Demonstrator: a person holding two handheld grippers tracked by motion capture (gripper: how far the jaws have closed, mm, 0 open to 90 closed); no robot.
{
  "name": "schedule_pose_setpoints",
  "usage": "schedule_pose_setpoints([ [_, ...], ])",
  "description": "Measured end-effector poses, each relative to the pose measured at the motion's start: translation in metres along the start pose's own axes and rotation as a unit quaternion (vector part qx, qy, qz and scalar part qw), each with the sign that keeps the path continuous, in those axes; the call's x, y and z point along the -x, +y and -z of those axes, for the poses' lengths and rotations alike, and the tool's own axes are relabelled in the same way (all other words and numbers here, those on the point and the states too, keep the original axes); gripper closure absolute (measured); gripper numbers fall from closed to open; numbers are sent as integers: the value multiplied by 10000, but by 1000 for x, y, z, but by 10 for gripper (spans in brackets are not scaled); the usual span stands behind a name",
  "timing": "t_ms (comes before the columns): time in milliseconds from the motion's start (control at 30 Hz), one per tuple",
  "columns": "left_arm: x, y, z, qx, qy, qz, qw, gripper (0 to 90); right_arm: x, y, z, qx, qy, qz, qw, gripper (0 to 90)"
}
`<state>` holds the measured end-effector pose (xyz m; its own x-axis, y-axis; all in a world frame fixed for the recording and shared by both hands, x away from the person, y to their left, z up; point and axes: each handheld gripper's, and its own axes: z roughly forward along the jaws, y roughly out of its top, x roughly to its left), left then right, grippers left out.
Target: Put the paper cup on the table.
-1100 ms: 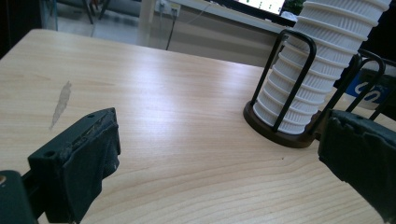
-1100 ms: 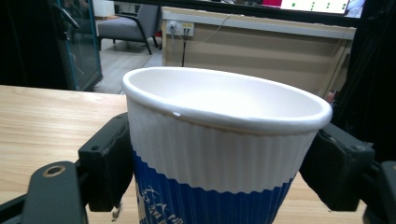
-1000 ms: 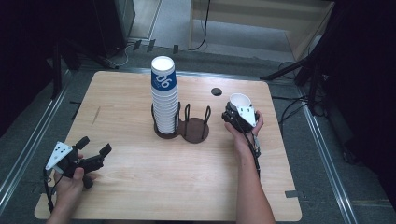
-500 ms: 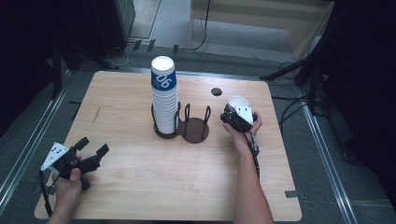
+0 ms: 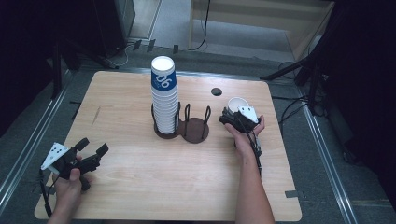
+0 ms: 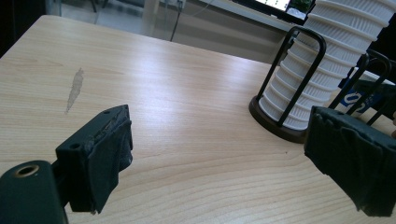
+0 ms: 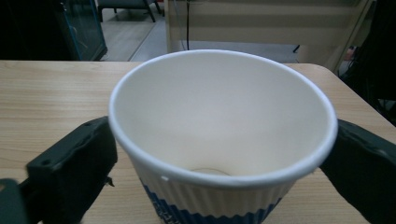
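The left gripper (image 5: 91, 150), held low in the person's left hand (image 5: 70, 179), has empty, parted jaws. The right gripper (image 5: 232, 112), in the right hand (image 5: 245, 133), has just been opening; a cup stands between its jaws.

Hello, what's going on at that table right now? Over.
Left tongs open, nothing between them. Right tongs just opened, jaws either side of upright white ribbed paper cup with blue band. Tall cup stack in dark wire holder stands apart; nothing in the way.

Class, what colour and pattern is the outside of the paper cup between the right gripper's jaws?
The paper cup is ribbed white with a blue band lower down, clearest in the right gripper view.
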<state>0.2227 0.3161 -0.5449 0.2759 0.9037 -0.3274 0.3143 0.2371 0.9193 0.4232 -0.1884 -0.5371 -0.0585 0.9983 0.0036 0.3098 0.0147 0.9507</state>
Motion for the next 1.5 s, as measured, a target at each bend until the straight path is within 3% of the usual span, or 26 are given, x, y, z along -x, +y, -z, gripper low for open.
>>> schedule_pose_setpoints([
  [267,-2,1,2,-71,-133,112,9998,85,5,9,18,95,314,-133,9994,0],
  [400,-2,2,3,-116,-154,133,9997,85,10,11,32,180,404,-41,9990,0],
  [567,0,2,2,-331,140,53,9993,67,16,13,50,322,611,-150,9975,0],
  [600,-1,2,2,-373,117,66,9992,0,18,14,55,353,671,-219,9969,0],
  [800,0,3,2,-525,191,123,9984,0,23,15,75,452,807,-222,9955,0],
  [1167,-1,3,3,-581,123,161,9981,0,37,7,108,610,828,-356,9941,0],
  [1500,-1,2,4,-642,94,105,9978,0,49,-10,128,614,713,-117,9955,0],
])
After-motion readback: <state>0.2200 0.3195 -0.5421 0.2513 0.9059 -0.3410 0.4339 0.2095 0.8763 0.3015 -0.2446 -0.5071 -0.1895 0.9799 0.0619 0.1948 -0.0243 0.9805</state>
